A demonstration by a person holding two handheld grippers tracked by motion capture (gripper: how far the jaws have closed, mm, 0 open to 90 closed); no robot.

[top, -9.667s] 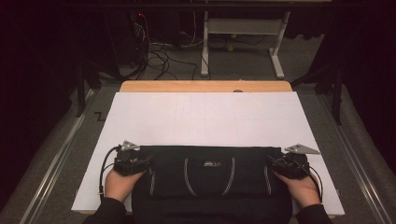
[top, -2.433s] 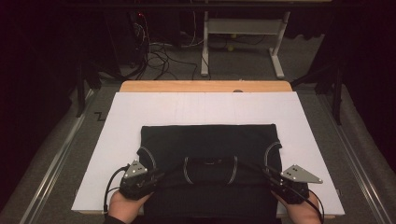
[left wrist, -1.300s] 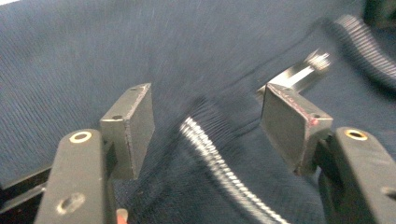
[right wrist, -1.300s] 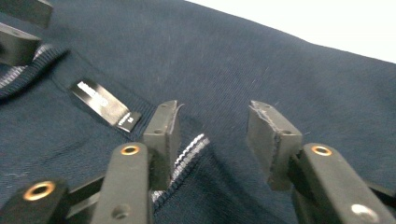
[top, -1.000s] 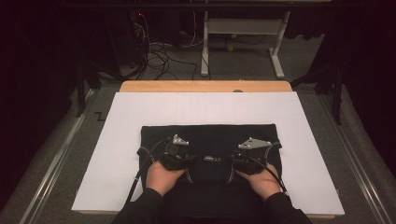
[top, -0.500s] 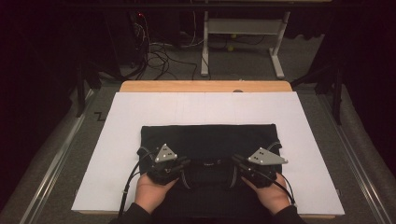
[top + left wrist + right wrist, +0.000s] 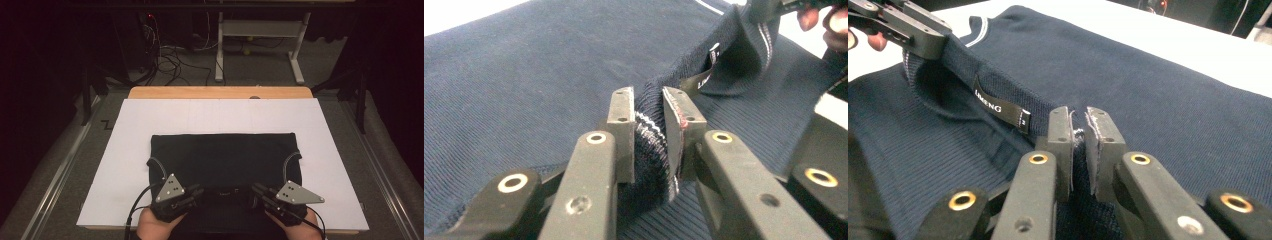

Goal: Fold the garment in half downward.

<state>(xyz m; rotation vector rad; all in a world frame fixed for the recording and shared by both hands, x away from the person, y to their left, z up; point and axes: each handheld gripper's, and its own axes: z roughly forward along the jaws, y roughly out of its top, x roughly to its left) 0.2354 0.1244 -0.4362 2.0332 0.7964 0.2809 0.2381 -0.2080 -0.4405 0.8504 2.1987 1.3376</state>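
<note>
Up close, both hand-held grippers (image 7: 647, 122) (image 7: 1077, 131) clamped on navy sweater (image 7: 225, 160) collar; label (image 7: 1000, 107) "LIMENG".

A white sheet (image 7: 220, 117) covers most of the bench (image 7: 220, 92), whose bare wooden edge shows along the far side. A small dark mark (image 7: 106, 123) sits on the floor just beside the sheet's far left corner. Beyond the bench, on the grey floor (image 7: 260, 65), stands a white metal frame (image 7: 260, 30) with two feet, and a tangle of dark cables (image 7: 167, 57) lies to its left. Metal rails (image 7: 55, 185) run along both sides of the bench.
</note>
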